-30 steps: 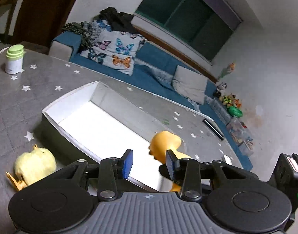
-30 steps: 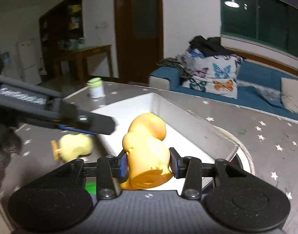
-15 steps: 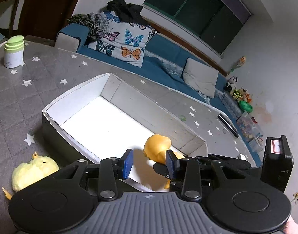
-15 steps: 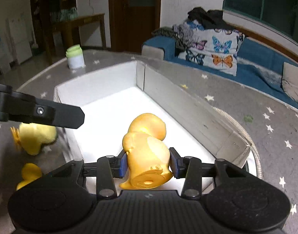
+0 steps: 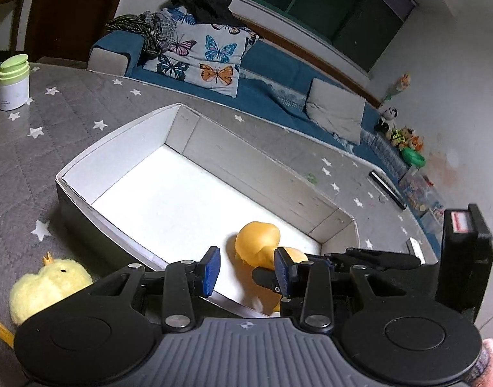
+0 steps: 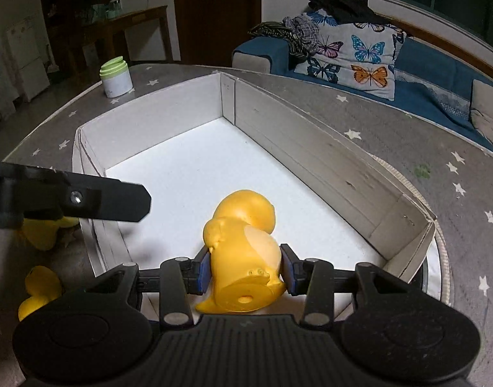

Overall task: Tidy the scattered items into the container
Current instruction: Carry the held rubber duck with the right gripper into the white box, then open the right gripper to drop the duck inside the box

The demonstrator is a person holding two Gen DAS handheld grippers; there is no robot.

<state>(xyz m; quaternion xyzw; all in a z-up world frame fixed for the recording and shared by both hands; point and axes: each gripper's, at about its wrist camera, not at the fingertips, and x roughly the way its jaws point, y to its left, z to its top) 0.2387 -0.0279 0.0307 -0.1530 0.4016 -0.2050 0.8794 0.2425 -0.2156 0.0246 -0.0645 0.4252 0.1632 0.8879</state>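
Grey starred tabletop (image 6: 391,135), white box (image 6: 310,148) centre.
Right tool (image 6: 244,269) clenched on orange duck (image 6: 243,242) inside box; left tool (image 5: 246,269) released, empty, plush chick (image 5: 46,285) outside beside it.

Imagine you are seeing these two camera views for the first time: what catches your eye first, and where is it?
The orange rubber duck stands out first, clamped between the right gripper pads low inside the white box, near its closest end. Next comes the fluffy yellow chick lying on the grey star-patterned mat outside the box's left wall, with the empty, open left gripper beside it. A smaller yellow duck also waits on the mat.
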